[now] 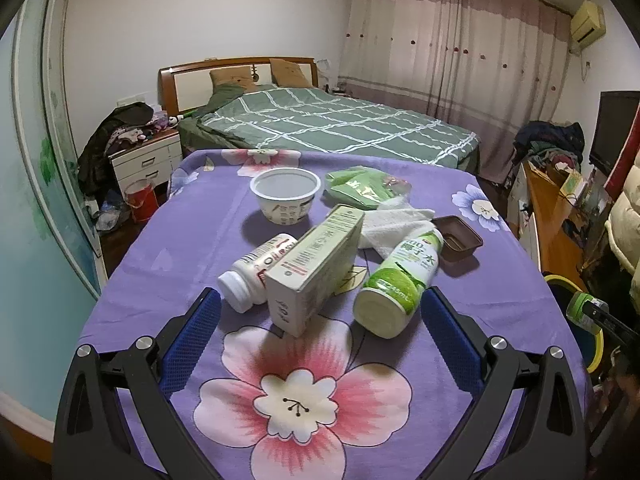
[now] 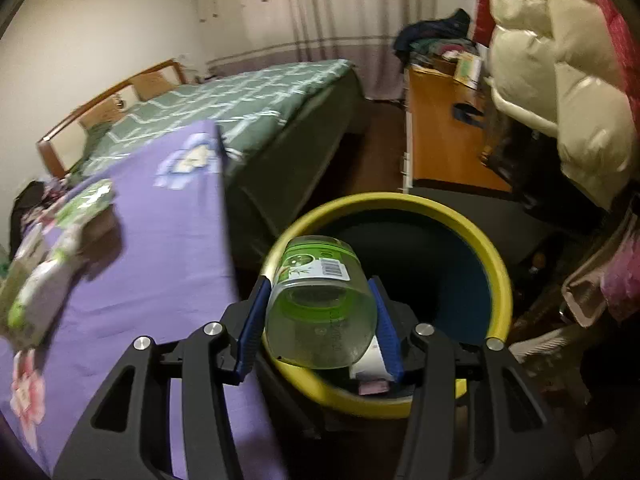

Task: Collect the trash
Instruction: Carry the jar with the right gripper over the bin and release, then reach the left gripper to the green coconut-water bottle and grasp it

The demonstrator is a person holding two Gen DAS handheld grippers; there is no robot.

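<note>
Over the yellow-rimmed round bin point(image 2: 496, 264), right gripper point(image 2: 320, 320) fingers are pinching a clear green-labelled plastic bottle point(image 2: 320, 312); left gripper point(image 1: 320, 320) fingers are hanging spread above the purple floral counter point(image 1: 160, 280).

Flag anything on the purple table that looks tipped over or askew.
Three containers lie on their sides: the white pill bottle, the coconut water bottle and the cream carton, which leans across the pill bottle. The white towel is crumpled behind them. Nothing looks spilled.
</note>
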